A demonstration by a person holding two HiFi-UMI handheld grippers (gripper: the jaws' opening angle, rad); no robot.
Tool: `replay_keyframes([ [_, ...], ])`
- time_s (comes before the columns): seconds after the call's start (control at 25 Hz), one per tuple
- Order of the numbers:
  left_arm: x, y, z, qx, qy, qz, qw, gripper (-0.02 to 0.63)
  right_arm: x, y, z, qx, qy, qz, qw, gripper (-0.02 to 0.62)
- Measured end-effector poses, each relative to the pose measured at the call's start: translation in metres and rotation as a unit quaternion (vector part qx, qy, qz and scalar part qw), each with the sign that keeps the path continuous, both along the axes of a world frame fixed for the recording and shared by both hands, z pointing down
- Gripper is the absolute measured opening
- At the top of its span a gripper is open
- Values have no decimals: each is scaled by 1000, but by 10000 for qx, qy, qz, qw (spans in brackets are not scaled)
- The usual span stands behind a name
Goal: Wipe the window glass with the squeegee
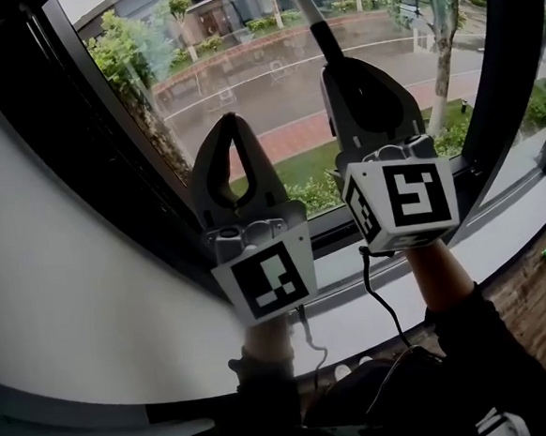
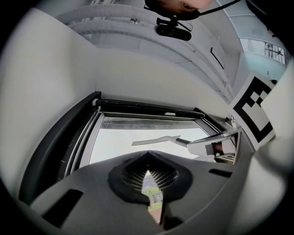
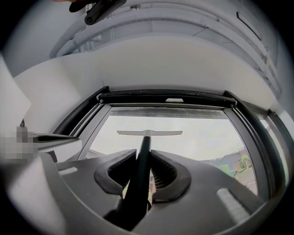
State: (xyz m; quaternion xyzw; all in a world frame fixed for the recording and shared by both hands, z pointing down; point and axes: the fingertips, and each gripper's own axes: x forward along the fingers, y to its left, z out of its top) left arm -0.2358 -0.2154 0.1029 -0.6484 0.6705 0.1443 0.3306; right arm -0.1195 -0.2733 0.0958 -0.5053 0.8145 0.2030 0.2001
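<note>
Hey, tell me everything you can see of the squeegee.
The squeegee is T-shaped: a slim dark handle rising to a straight, pale crossbar blade. The right tool is shut on the handle, which points up toward the window glass. The blade sits level before the upper pane; whether it touches can't be told.

Matt black, seemingly plastic squeegee handle [image 3: 141,160]; glossy window glass [image 3: 206,137].

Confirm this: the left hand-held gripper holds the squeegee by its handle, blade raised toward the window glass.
Wrong side: the right hand-held gripper holds the squeegee by its handle, blade raised toward the window glass, as the right gripper view shows.
</note>
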Motion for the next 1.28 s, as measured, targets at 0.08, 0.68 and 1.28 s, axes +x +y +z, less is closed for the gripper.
replay_keyframes([
  [0.08, 0, 0, 5, -44, 21, 0, 10000, 0, 2, 1, 7, -46, 5, -1, 10000, 95],
  [0.68, -2, 0, 58, -437, 173, -117, 9988, 0, 8, 9, 76, -553, 166, 12, 9983, 95],
  [1.28, 3, 8, 103, -816, 189, -159, 9964, 0, 21, 16, 155, -1246, 446, 17, 9912, 95],
])
